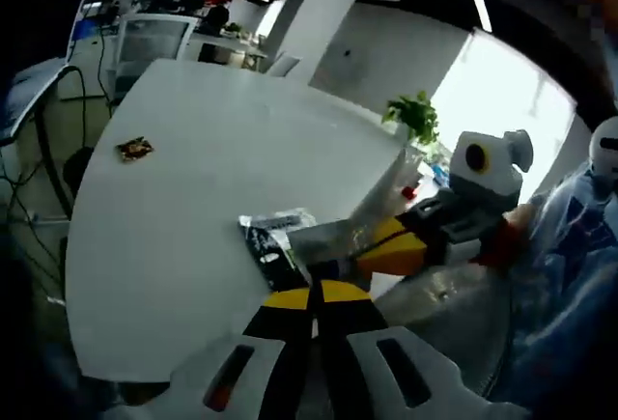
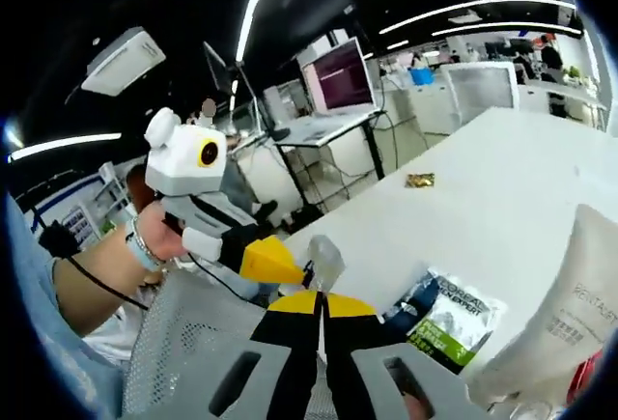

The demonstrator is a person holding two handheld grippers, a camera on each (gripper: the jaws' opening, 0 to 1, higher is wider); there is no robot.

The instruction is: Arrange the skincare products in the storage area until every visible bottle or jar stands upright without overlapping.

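Note:
My left gripper [image 1: 314, 293] has its yellow-and-black jaws closed on the near edge of a clear plastic wrapper [image 1: 333, 238]. My right gripper [image 1: 401, 244] comes in from the right and pinches the same wrapper's other end. In the right gripper view my right gripper [image 2: 320, 296] is shut, with a tab of the clear wrapper [image 2: 324, 254] standing up from its tips. My left gripper [image 2: 275, 262], held by a hand [image 2: 154, 237], meets it from the left. A black-and-white sachet [image 1: 273, 238] lies on the white table [image 1: 193, 208]; in the right gripper view the sachet [image 2: 454, 319] shows green and white print.
A white pouch [image 2: 579, 290] stands at the right on the table [image 2: 502, 179]. A small snack packet [image 1: 135, 148] [image 2: 419, 180] lies far out on it. A grey mesh chair back [image 2: 183, 343] is close below. A crumpled clear bag [image 1: 454, 314] and a potted plant [image 1: 415, 116] sit past the table edge.

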